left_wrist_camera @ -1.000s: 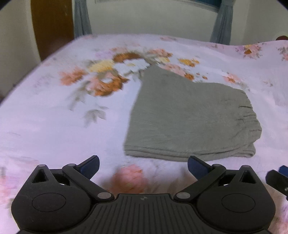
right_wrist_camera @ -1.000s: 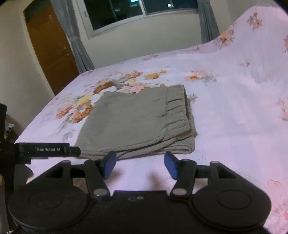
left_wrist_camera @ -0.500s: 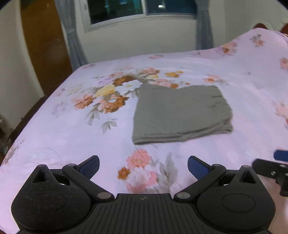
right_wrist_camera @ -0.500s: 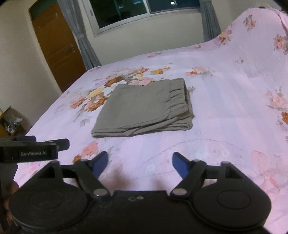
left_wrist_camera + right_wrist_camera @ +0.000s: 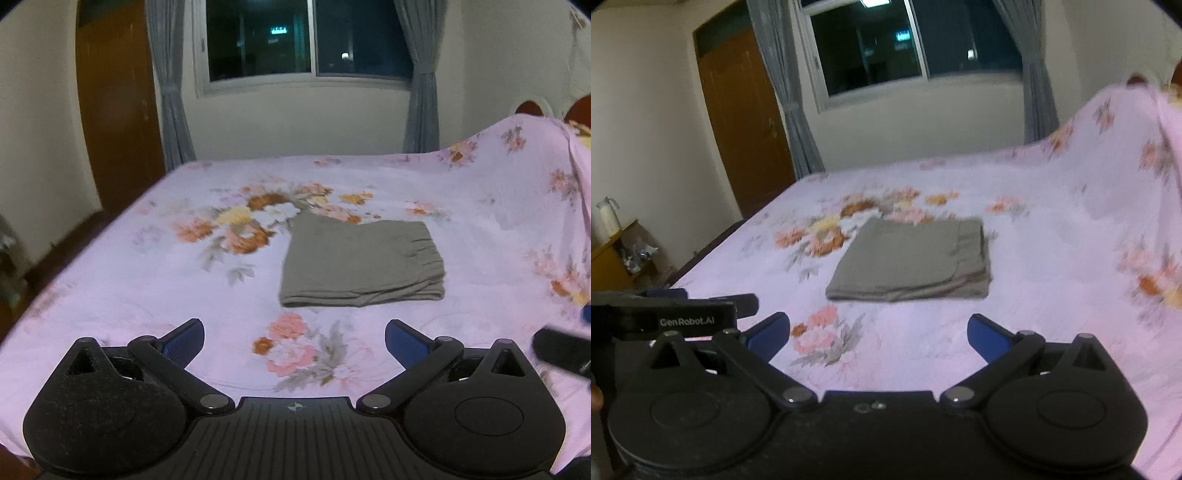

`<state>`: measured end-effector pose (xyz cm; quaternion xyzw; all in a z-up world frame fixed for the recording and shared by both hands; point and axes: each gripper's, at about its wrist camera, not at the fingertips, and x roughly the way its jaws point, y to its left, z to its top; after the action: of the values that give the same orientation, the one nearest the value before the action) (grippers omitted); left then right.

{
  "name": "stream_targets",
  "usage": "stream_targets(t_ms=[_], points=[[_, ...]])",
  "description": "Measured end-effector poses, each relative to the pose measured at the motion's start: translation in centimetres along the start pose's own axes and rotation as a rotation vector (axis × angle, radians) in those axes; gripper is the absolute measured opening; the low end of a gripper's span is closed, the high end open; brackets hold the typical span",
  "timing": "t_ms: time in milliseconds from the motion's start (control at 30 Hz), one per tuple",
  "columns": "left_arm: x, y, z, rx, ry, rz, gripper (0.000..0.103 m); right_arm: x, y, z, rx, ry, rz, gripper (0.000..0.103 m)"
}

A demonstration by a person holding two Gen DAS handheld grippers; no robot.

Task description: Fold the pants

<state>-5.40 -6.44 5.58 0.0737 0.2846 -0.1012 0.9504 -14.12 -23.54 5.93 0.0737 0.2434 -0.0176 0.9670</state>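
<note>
A pair of grey-green pants (image 5: 360,264) lies folded into a compact rectangle on a bed (image 5: 110,280) covered by a pale pink sheet with flower prints. The pants sit near the middle of the bed, just beyond a printed pink flower cluster and well back from the near edge, with the gathered elastic waistband on the right side of the stack. The layers look squared and flat, with no leg trailing out.

The left gripper (image 5: 293,338) hangs above the near edge of the bed with its blue pads spread wide and nothing between them. The right gripper (image 5: 879,332) is beside it; its jaws have just been opening and now stand fully apart, also empty. Neither touches the pants.

Judging from this, the folding looks finished, with at most a small tidy of the edges left.

A dark window (image 5: 308,40) with grey curtains and a brown door (image 5: 118,110) stand behind the bed.
</note>
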Motion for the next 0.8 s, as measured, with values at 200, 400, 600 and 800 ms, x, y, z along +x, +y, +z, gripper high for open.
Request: stream_targets(t_ms=[200, 400, 600, 800], points=[[-3.5, 0.4, -0.3, -0.020, -0.021, -0.038, 0.103, -3.6, 1.0, -0.1, -0.005, -0.128, -0.073, 0.103], [-6.1, 0.5, -1.2, -0.023, -0.066, -0.029, 0.103, -5.4, 0.8, -1.1, 0.032, -0.171, -0.095, 0.103], [-7.5, 0.7, -2.2, -0.034, -0.078, -0.019, 0.103, -6.1, 0.8, -1.8, 0.033, -0.183, -0.093, 0.103], [-8.5, 0.2, -2.2, -0.022, -0.095, -0.022, 0.103, -6.7, 0.7, -2.0, 0.046, -0.200, -0.095, 0.103]])
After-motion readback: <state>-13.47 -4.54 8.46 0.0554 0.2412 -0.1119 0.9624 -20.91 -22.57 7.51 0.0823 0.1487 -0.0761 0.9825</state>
